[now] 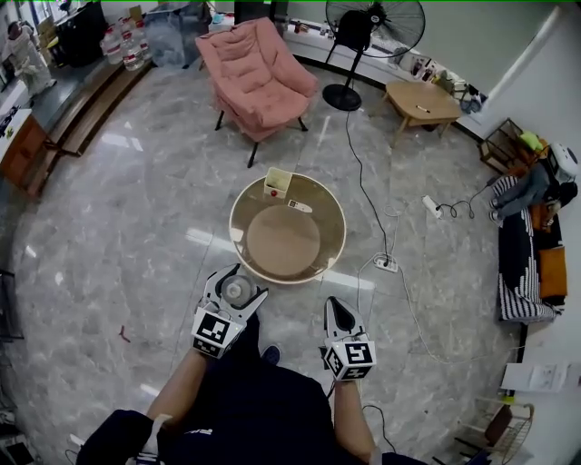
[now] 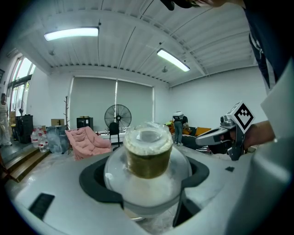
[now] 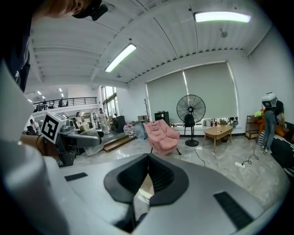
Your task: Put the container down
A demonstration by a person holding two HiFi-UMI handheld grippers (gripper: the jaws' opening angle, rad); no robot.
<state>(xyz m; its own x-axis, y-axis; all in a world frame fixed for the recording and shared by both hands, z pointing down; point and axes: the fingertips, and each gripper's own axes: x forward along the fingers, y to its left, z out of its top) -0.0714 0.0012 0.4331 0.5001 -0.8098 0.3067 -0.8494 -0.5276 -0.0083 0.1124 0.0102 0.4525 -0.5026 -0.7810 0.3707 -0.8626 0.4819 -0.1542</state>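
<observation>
Left gripper [image 2: 146, 181] first: its jaws are clamped on the container [image 2: 148, 156], one dark pad on each side of the rounded clear body. The container stands upright in the grip, with a yellow-brown band round its neck and a see-through top above that. From the head view the left gripper [image 1: 238, 287] is out in front of the person's body, and the container [image 1: 239, 291] shows as a small pale disc between the jaw tips. It's in the air, just short of the near-left edge of the round table [image 1: 335, 247], not resting on it.

Over to the right gripper [image 3: 147, 178]: jaws pressed together, pad to pad, nothing between them. In the head view the right gripper [image 1: 340, 314] sits beside the left one, a little lower in the picture and apart from it, pointing toward the table.

The table has a brown middle and a paler rim. At its far side stands a small open box [image 1: 277, 182], with a slim pale object [image 1: 300, 206] lying just beside it.

Beyond the table, a pink armchair [image 1: 256, 74] on the grey marble floor [image 1: 136, 209]. Further right, a black standing fan [image 1: 374, 25] and a low wooden table [image 1: 422, 100]. A cable runs from the fan's foot down to a power strip [image 1: 387, 265] just right of the round table.
</observation>
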